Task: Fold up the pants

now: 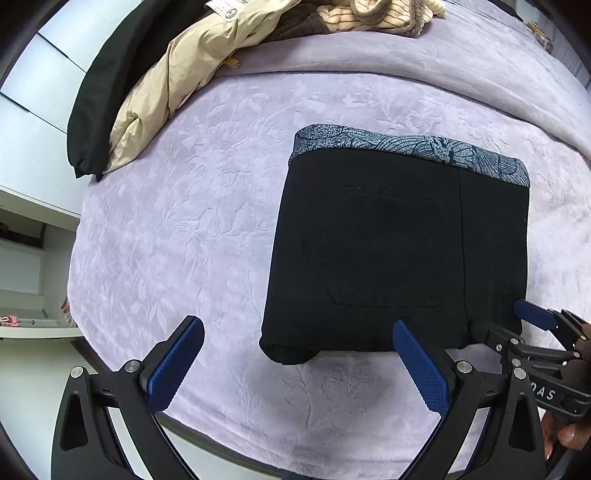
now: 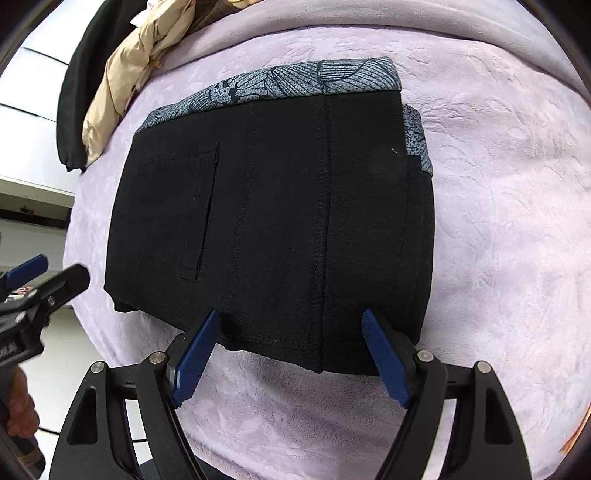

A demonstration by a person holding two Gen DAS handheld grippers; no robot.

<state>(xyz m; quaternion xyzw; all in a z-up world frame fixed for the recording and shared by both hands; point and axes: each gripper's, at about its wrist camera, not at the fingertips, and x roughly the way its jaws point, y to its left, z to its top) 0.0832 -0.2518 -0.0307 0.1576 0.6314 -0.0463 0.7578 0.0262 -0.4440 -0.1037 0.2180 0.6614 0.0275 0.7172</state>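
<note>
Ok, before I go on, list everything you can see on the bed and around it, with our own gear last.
pants: one, black with a grey patterned waistband, folded into a compact block on the blanket.
blanket: one, lilac with embossed leaves, covering the bed.
beige coat: one, crumpled at the far left of the bed.
black garment: one, beside the beige coat at the bed's edge.
striped cream garment: one, piled at the far side.
shelves: white, left of the bed.
left gripper: fingers open, empty, near the pants' front left corner.
right gripper: fingers open, straddling the pants' near edge.
</note>
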